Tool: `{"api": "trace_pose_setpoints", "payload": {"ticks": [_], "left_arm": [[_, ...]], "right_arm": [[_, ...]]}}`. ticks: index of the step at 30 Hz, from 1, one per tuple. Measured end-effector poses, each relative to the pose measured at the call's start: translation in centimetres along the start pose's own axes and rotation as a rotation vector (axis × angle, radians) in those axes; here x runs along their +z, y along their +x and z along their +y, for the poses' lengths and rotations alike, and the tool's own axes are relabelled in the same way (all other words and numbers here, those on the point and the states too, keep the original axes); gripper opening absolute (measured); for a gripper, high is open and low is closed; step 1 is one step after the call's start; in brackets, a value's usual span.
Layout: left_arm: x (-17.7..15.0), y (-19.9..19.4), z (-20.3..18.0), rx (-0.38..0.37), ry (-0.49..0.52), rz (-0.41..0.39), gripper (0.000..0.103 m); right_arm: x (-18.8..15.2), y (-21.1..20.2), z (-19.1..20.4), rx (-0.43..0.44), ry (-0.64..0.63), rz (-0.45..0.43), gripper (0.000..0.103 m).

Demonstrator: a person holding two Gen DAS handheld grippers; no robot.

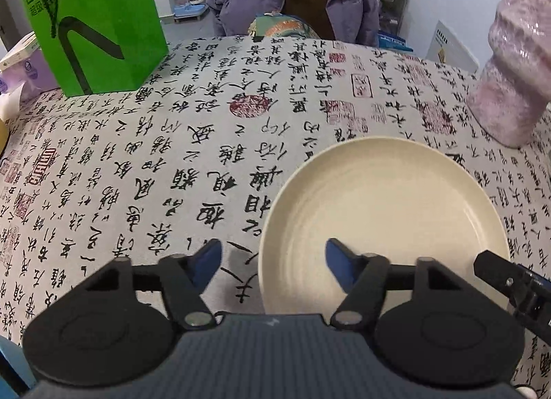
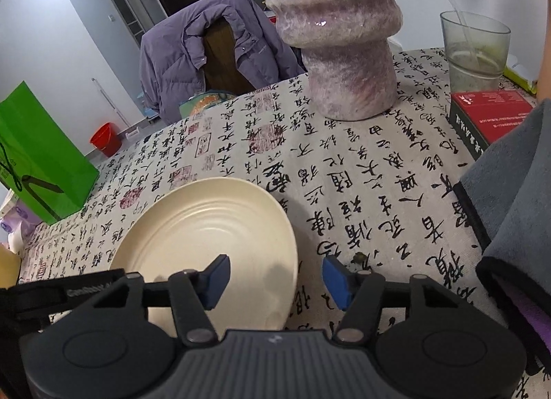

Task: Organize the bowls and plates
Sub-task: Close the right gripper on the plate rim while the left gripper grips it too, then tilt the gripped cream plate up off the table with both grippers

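Note:
A cream round plate (image 1: 385,213) lies flat on the calligraphy-print tablecloth (image 1: 144,165). My left gripper (image 1: 273,261) straddles the plate's left rim. One blue pad (image 1: 206,261) is outside over the cloth and the other is over the plate's inside, with a wide gap between them, so it is open. In the right wrist view my right gripper (image 2: 275,278) straddles the right rim of the same plate (image 2: 206,227). Its left pad is over the plate and its right pad over the cloth, also open. Neither pair of pads presses on the rim.
A green paper bag (image 1: 93,20) stands at the back left. A tall pink fuzzy object (image 2: 341,41) stands behind the plate on the right. A glass with a stirrer (image 2: 475,51), a red box (image 2: 489,116) and a grey sleeve (image 2: 516,199) are on the right. A chair with a purple jacket (image 2: 206,51) is behind the table.

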State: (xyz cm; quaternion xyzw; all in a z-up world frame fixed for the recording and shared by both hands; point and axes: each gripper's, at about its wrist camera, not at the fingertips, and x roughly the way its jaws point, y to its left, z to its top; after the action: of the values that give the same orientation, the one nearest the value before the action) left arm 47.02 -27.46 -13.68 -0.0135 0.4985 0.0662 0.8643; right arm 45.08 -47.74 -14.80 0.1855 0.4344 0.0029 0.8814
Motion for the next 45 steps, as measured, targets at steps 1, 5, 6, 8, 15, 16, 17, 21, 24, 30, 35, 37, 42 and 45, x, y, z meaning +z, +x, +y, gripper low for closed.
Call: {"api": "trace_pose_setpoints", "payload": {"ticks": [1, 5, 6, 8, 15, 16, 17, 21, 24, 30, 35, 37, 42, 45], "left_arm": [[-0.1, 0.1, -0.1, 0.003, 0.007, 0.005, 0.062], [0.0, 0.1, -0.6, -0.004, 0.022, 0.010, 0.031], [-0.1, 0.0, -0.9, 0.013, 0.032, 0.009, 0.030], [-0.2, -0.1, -1.1, 0.028, 0.047, 0.000, 0.029], [-0.3, 0.0, -1.6, 0.060, 0.070, -0.021, 0.029], [-0.3, 0.0, -1.6, 0.063, 0.070, -0.023, 0.029], [-0.3, 0.0, -1.6, 0.063, 0.068, -0.024, 0.029], [-0.4, -0.1, -1.5, 0.068, 0.061, -0.033, 0.029], [-0.4, -0.4, -1.4, 0.069, 0.063, -0.050, 0.030], [-0.3, -1.1, -0.8, 0.066, 0.053, -0.068, 0.030], [-0.3, -1.6, -0.4, 0.060, 0.043, -0.080, 0.029], [-0.2, -1.9, -0.2, 0.058, 0.043, -0.088, 0.029], [-0.1, -2.6, 0.2, 0.053, 0.036, -0.107, 0.029], [-0.1, -2.9, 0.5, 0.049, 0.032, -0.116, 0.029]], "right_arm": [[0.0, 0.1, 0.0, -0.001, 0.001, 0.002, 0.051], [-0.3, 0.7, 0.3, 0.003, -0.004, 0.023, 0.033], [-0.3, 0.9, 0.5, -0.006, -0.009, 0.026, 0.032], [-0.5, 1.2, 0.5, -0.010, -0.009, 0.034, 0.030], [-0.7, 1.3, 0.9, -0.029, -0.026, 0.016, 0.026], [-0.7, 1.3, 0.9, -0.034, -0.032, 0.015, 0.026], [-0.7, 1.3, 1.0, -0.038, -0.039, 0.014, 0.026], [-0.8, 1.2, 1.3, -0.039, -0.058, 0.007, 0.026], [-0.8, 1.1, 1.4, -0.037, -0.067, -0.002, 0.026], [-0.7, 0.9, 1.4, -0.027, -0.070, -0.019, 0.020], [-0.8, 0.8, 1.6, -0.013, -0.073, -0.027, 0.019], [-0.8, 0.7, 1.7, -0.011, -0.076, -0.030, 0.019], [-0.9, 0.4, 2.1, 0.000, -0.087, -0.045, 0.019], [-0.9, 0.0, 2.3, 0.015, -0.092, -0.059, 0.019]]}}
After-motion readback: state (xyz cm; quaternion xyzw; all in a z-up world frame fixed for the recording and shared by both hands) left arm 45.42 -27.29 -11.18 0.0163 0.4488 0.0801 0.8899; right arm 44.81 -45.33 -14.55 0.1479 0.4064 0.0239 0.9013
